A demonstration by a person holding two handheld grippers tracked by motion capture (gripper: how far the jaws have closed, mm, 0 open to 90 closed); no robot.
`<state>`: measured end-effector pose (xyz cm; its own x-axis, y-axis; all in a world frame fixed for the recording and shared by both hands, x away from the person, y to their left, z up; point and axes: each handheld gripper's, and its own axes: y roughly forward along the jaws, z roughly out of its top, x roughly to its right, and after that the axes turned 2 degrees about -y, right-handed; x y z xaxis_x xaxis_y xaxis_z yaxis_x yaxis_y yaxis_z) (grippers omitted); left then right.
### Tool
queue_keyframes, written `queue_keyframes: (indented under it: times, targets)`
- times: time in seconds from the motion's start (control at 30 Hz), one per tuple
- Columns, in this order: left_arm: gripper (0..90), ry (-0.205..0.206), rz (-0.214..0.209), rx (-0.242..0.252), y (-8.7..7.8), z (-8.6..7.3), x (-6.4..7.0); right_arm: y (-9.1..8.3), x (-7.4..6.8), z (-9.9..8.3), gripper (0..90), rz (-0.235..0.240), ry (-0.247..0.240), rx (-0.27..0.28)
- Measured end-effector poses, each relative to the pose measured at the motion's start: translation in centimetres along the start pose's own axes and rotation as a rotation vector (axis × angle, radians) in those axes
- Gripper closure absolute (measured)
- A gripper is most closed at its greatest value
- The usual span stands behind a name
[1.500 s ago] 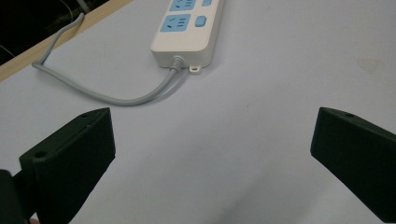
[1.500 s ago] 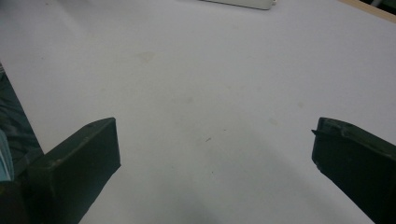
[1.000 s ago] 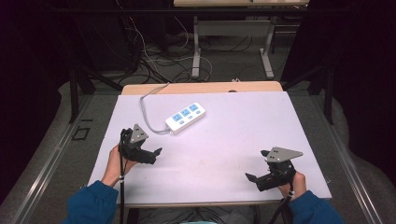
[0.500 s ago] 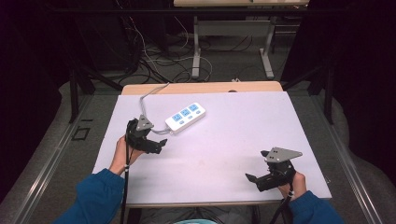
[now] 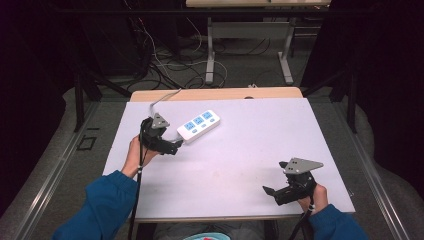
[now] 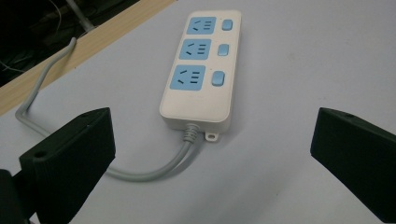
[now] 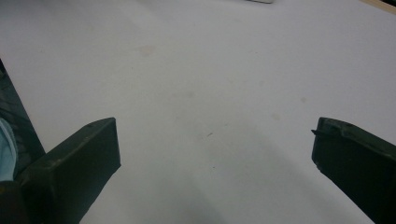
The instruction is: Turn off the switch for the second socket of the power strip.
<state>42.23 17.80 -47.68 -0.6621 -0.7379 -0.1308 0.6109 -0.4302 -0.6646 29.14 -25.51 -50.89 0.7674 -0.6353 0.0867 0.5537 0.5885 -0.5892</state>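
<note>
My table [image 5: 240,150] wears a pale lilac sheet; a white power strip [image 5: 199,126] lies near its far left corner, grey cord [image 5: 162,99] trailing over the far edge.

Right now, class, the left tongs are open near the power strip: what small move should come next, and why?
Probably ease the left tongs forward so the jaws straddle the cord end of the power strip, then close. The jaws stand wide open just short of it, with its grey cord curving between them. The right tongs rest open, far off on the white table.
</note>
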Motion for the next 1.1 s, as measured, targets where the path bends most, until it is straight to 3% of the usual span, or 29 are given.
queue_keyframes:
  times: [0.37,0.57,0.7,0.73,0.9,1.1]
  targets:
    - [0.0,-0.006,0.001,0.003,1.2,2.3,-0.2,-0.2,-0.1,0.0,0.5,-0.002,0.010,-0.010]
    - [0.0,-0.015,0.000,0.000,2.9,3.5,-0.2,0.0,-0.2,0.0,0.5,-0.006,0.006,-0.002]
    - [0.0,-0.021,-0.024,-0.023,3.8,4.3,-0.3,0.0,-0.2,0.0,0.5,-0.005,-0.001,-0.003]
    - [0.0,-0.030,-0.010,-0.005,4.2,4.4,-0.2,-0.1,-0.2,0.0,0.5,-0.006,0.005,-0.006]
    - [0.1,-0.013,-0.018,-0.030,4.9,5.1,-0.2,-0.1,-0.2,0.0,0.5,0.000,0.006,-0.010]
    - [0.0,-0.027,-0.011,-0.019,5.8,5.4,-0.3,0.0,-0.2,0.0,0.5,-0.003,0.002,-0.006]
